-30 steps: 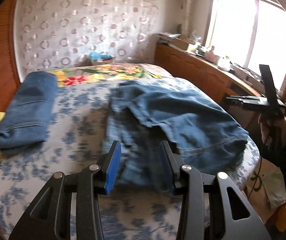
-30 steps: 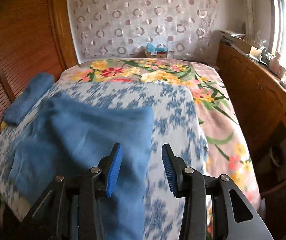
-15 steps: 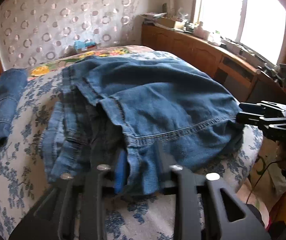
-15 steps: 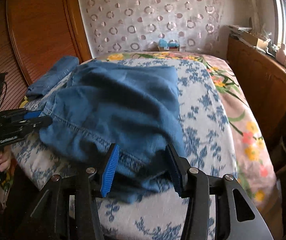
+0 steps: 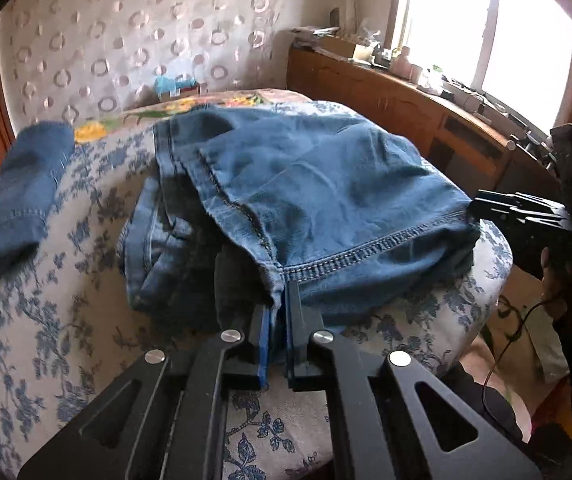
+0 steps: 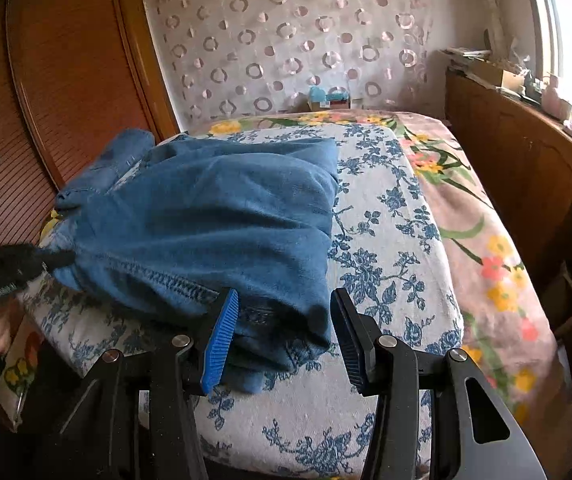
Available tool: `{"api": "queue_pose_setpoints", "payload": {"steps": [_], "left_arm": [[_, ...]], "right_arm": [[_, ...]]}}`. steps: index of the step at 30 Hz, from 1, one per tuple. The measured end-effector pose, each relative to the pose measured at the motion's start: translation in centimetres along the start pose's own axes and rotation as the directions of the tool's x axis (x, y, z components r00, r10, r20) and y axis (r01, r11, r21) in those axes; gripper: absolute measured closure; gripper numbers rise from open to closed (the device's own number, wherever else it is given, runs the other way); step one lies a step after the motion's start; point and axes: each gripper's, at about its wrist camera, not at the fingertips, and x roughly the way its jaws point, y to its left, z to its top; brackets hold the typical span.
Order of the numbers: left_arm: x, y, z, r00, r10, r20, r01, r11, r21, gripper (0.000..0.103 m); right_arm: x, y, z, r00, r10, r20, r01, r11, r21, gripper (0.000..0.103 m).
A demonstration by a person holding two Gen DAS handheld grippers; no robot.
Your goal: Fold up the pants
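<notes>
Left wrist: left gripper fingers clamped on jeans hem; right gripper fingers apart, fingertips hidden.

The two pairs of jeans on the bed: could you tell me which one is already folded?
The smaller folded jeans at the far left edge; the spread-out jeans are not.

Circle-patterned wall, wooden sideboard, bright window

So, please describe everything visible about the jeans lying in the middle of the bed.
The jeans are blue denim, loosely folded in rumpled layers on the floral bedsheet. A stitched hem faces the near bed edge. The left gripper is shut on this hem; the right gripper stands open around its other corner.
</notes>
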Motion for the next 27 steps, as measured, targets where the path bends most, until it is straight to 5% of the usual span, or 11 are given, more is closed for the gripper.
{"api": "queue_pose_setpoints", "payload": {"steps": [6,8,13,27], "left_arm": [[-0.6,0.1,0.0,1.0,0.007,0.028,-0.007,1.0,-0.009,0.079],[-1.0,0.3,-0.1,0.999,0.016,0.046,-0.015,1.0,-0.018,0.058],[-1.8,0.6,0.5,0.995,0.018,0.1,-0.014,0.999,-0.038,0.025],[-0.5,-1.3,1.4,0.992,0.034,0.118,-0.033,0.999,-0.013,0.025]], "right_arm": [[0.3,2.3,0.2,1.0,-0.028,0.005,0.028,1.0,-0.007,0.053],[0.5,2.7,0.7,0.999,-0.031,0.008,0.031,1.0,-0.003,0.053],[0.4,3.4,0.9,0.999,-0.039,0.018,0.039,0.999,0.005,0.046],[2.2,2.0,0.6,0.999,-0.011,-0.042,0.013,0.998,0.064,0.043]]}}
